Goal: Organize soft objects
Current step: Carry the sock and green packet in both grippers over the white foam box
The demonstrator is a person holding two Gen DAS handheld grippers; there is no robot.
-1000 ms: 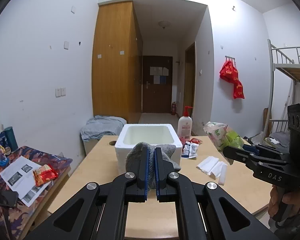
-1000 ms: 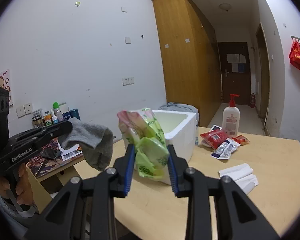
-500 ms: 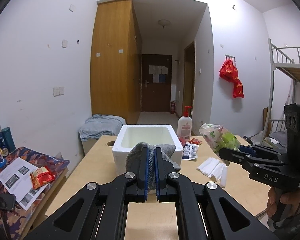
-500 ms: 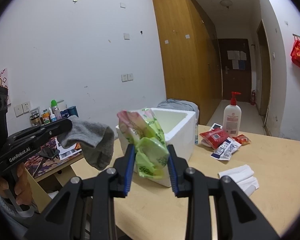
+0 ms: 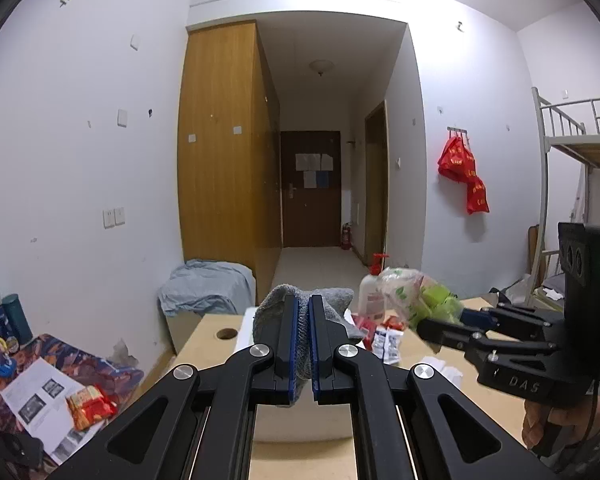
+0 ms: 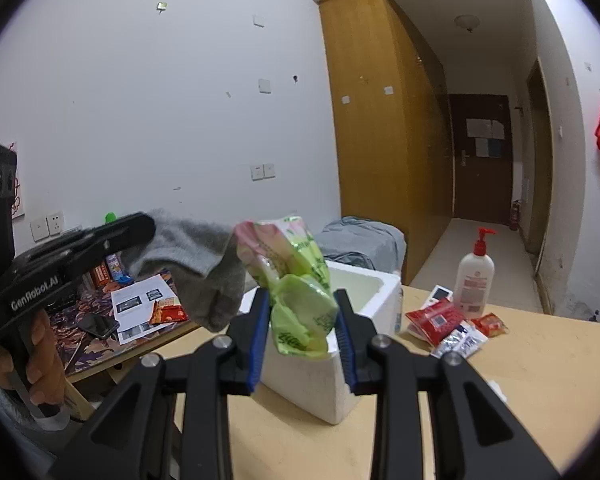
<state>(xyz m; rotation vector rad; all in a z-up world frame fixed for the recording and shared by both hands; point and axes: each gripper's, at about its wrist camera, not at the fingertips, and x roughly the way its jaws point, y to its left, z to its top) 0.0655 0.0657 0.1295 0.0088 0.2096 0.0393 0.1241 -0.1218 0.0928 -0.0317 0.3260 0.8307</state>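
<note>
My left gripper [image 5: 303, 308] is shut on a grey sock [image 5: 274, 304], which droops over both sides of the fingers. In the right wrist view the same sock [image 6: 196, 264] hangs from the left gripper [image 6: 140, 226] at the left. My right gripper [image 6: 302, 300] is shut on a crinkled green and pink plastic pack [image 6: 296, 280], held just above the near rim of a white foam box [image 6: 364, 284]. In the left wrist view that pack [image 5: 416, 296] sticks out of the right gripper [image 5: 428, 322] to the right of the sock. The box is mostly hidden behind my left fingers.
A lotion pump bottle [image 6: 474, 280], red and silver snack packets [image 6: 444, 324] and folded white tissue [image 5: 446, 370] lie on the wooden table [image 6: 540, 380]. A low side table [image 5: 40, 376] at the left holds papers, a red packet, a phone and bottles. A covered bin [image 5: 208, 292] stands behind.
Both grippers have risen and moved forward toward the box, each keeping its hold. The right gripper with the pack has come closer to the sock in the left wrist view.
</note>
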